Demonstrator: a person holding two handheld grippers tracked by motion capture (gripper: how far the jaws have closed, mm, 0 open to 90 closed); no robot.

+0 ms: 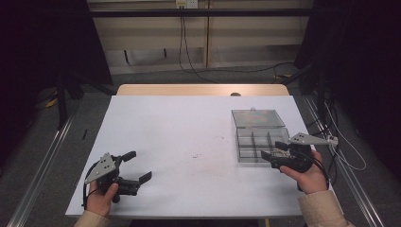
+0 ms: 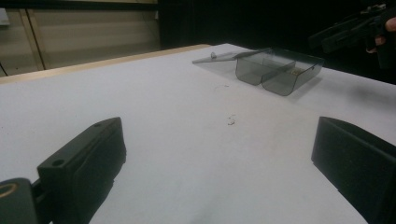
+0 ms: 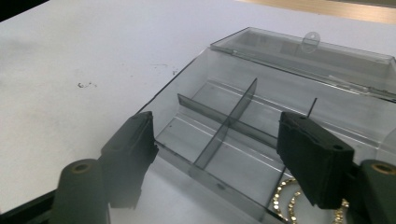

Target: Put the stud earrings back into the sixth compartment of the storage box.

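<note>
Smoky divided box [image 1: 259,139] sits open, lid laid back, just ahead of your right gripper [image 1: 275,151] — jaws spread wide above its near edge, gold beads [image 3: 286,198] just beneath them. Your left gripper [image 1: 138,165] hovers wide open too — well apart from the box, over bare white table [image 1: 179,137].

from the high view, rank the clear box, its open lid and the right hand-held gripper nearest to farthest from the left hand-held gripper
1. Clear box, across the table to the right of the left hand-held gripper.
2. Right hand-held gripper, at the box's right front corner; close to the box in rank.
3. Open lid, lying flat behind the box, farthest.
</note>
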